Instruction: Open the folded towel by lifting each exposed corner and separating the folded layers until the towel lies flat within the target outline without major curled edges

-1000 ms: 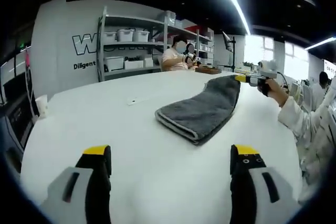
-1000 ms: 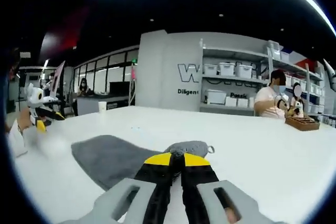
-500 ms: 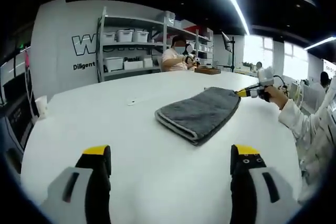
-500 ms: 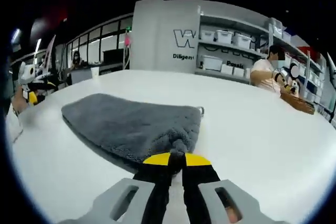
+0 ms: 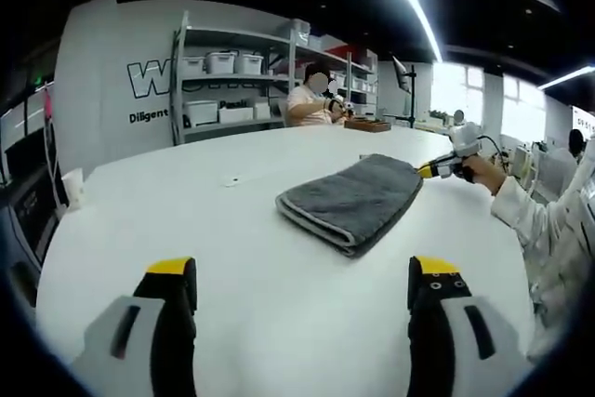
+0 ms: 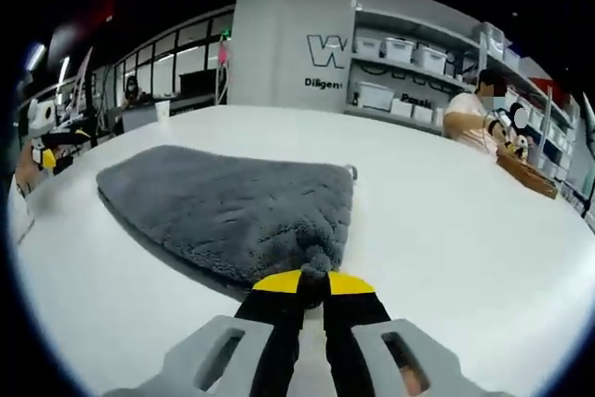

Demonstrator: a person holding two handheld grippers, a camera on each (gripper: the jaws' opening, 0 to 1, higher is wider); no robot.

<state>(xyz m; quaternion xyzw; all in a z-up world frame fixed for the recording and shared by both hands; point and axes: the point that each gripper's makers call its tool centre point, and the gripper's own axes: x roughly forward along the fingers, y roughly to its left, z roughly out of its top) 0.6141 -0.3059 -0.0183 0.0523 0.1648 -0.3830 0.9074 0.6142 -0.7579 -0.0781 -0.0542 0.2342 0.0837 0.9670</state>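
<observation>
The right tongs [image 6: 312, 278] are clamped on a corner of the folded towel [image 6: 232, 211], which is spread on the tabletop [image 6: 446, 230] ahead and to their left; the left tongs [image 5: 302, 290], held apart, are kept well back from it.

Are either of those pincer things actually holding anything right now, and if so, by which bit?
The right gripper is shut on the grey towel, pinching a corner of its near edge. The left gripper is open, holding nothing.
</observation>
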